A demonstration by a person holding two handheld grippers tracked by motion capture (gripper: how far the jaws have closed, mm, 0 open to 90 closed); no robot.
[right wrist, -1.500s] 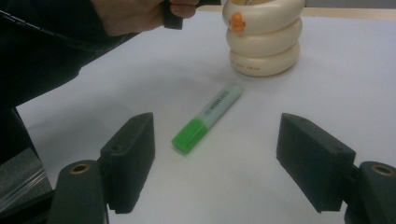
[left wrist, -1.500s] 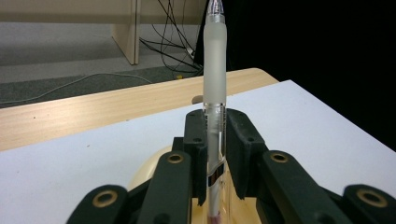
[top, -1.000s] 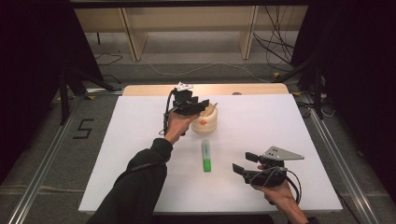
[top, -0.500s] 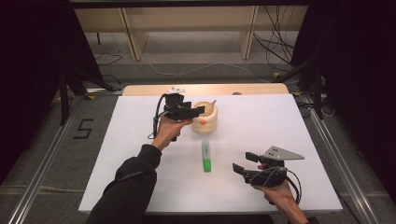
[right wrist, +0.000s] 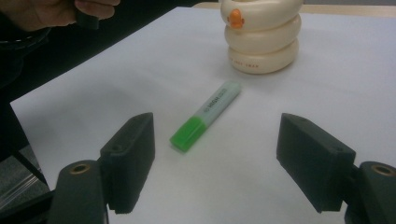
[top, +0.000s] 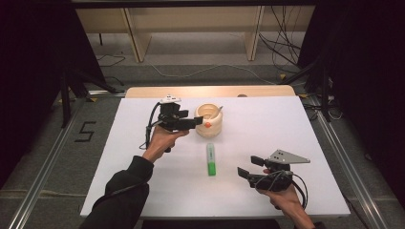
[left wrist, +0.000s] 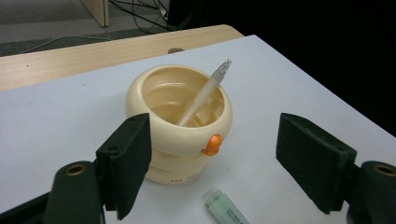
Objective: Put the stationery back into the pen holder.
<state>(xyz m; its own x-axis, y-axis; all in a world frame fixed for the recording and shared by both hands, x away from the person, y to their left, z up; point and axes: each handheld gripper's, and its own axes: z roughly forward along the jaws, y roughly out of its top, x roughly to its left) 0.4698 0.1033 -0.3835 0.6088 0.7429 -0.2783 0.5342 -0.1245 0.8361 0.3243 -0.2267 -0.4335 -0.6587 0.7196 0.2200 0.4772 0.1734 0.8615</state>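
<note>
1. The left hand-held gripper [top: 197, 122] has been drawn back from over the cream holder [top: 210, 121] to a place just beside it, nearer the left edge of the worktop [top: 296, 119]. Its jaws have just been opening and now stand wide, with nothing between them.
2. A white pen [left wrist: 201, 96] is seen leaning inside the holder, just beyond the left hand-held gripper, so the pen is judged to have been dropped there and that part of the work done.
3. The right hand-held gripper [top: 248, 166] is kept in place, jaws wide apart and empty. The green marker [top: 210, 160] lies flat on the worktop just ahead of it, untouched, and is judged to be the next thing to go into the holder.
4. In the left gripper view the inside of the holder and the pen's tilt are shown; from the high view only the pen's tip is made out.
5. In the right gripper view the marker's darker green cap end [right wrist: 187, 134] is shown nearest the jaws, lying between their lines.
</note>
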